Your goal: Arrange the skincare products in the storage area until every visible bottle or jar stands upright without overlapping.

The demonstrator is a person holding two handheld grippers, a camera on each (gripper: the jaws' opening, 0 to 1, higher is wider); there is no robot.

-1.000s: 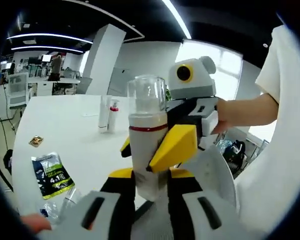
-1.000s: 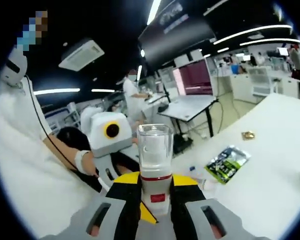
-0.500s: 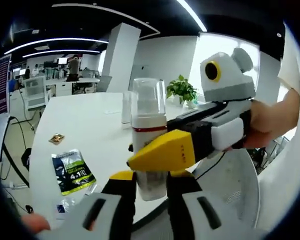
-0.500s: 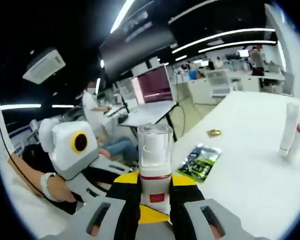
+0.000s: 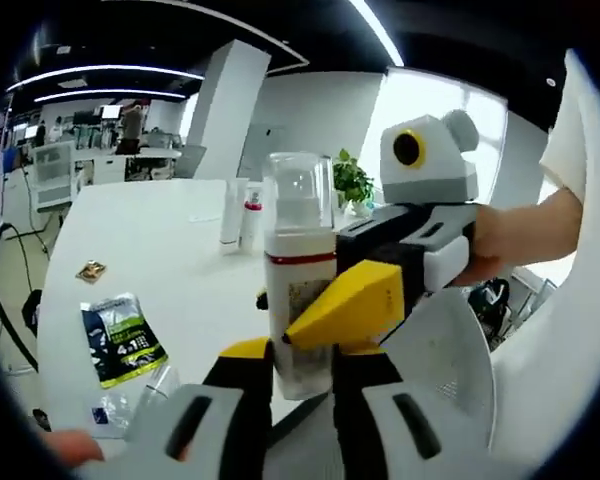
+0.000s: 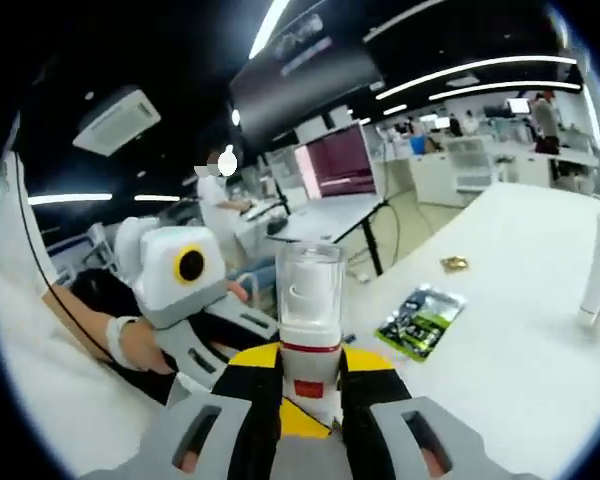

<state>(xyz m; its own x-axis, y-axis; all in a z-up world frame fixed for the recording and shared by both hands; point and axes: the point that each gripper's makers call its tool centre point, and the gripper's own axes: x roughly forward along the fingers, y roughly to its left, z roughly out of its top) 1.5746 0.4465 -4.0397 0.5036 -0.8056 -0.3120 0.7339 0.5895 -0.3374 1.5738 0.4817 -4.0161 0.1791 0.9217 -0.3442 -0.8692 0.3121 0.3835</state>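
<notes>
Bottle point(image 5: 298, 300) with clear cap and red band sits upright at frame centre in both views, held off the white counter point(image 5: 150, 240). Left gripper point(image 5: 300, 372) clamps its lower body; right gripper point(image 6: 311, 385) clamps it too, jaws tight on both sides. In the left gripper view the right gripper enters from the right, its yellow jaw across the bottle. Judgement: double hold, so release one side before placing. Keep the bottle vertical, lower onto bare counter well apart from the two tubes point(image 5: 239, 214) at upper centre and the green sachet point(image 5: 118, 340) at lower left, then let go.
</notes>
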